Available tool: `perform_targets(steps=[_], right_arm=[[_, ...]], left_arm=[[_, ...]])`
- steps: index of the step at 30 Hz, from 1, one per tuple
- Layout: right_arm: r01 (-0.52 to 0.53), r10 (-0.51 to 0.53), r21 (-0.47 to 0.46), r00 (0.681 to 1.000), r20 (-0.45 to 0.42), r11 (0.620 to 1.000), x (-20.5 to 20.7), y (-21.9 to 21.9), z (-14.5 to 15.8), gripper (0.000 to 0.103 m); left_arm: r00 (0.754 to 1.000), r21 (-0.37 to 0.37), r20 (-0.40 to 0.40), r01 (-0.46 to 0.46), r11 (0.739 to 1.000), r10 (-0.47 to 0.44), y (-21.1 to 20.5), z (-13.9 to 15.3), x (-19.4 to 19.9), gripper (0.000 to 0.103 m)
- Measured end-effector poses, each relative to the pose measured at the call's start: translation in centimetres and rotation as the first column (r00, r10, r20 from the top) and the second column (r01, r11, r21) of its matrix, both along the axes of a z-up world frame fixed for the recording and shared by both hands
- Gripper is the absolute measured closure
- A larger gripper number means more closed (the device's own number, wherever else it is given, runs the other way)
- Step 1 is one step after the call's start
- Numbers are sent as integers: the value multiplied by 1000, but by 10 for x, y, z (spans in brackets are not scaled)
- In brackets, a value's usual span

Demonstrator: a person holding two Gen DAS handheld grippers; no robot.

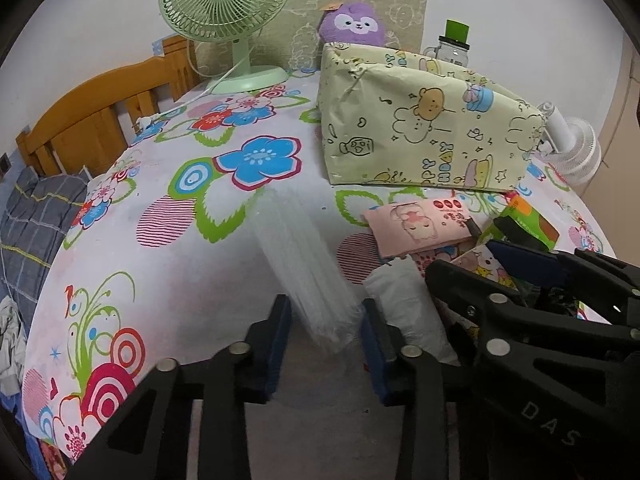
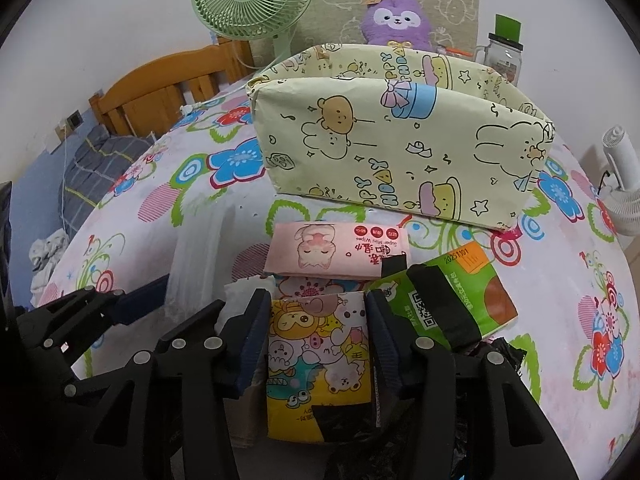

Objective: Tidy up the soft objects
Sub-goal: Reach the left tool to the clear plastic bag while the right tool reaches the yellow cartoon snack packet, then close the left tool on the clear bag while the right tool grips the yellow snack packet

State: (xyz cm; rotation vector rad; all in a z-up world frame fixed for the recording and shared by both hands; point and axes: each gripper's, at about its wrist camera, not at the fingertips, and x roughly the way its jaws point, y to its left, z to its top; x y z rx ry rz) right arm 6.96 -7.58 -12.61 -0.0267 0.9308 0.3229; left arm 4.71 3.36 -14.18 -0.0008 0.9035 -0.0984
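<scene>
On the flowered bench before the yellow box (image 2: 400,136): right gripper (image 2: 318,344) clamped on cartoon tissue pack (image 2: 320,356); left gripper (image 1: 326,340) spread apart around clear plastic bundle (image 1: 308,276).

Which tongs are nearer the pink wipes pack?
Right. The right tongs straddle the cartoon pack just before the pink wipes pack; the left tongs sit farther left.

tissue packs (image 2: 318,354): glossy plastic wrap | storage box (image 2: 400,152): creased matt paper | bedsheet (image 1: 180,240): printed cloth | headboard (image 1: 100,116): smooth wood
</scene>
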Motion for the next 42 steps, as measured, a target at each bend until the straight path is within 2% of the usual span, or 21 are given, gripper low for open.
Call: perform_targets(steps=[7, 21, 42], right_arm=[[26, -26, 19, 1000, 4, 999, -1, -3, 3, 59], [45, -48, 55, 998, 48, 997, -8, -10, 24, 59], [96, -102, 66, 989, 108, 993, -10, -33, 62, 59]], left_arm=[[1000, -24, 18, 8, 1000, -8, 0, 7, -3, 85], [997, -26, 79, 15, 1000, -13, -2, 31, -7, 86], [988, -26, 139, 77, 997, -72, -31, 71, -7, 89]])
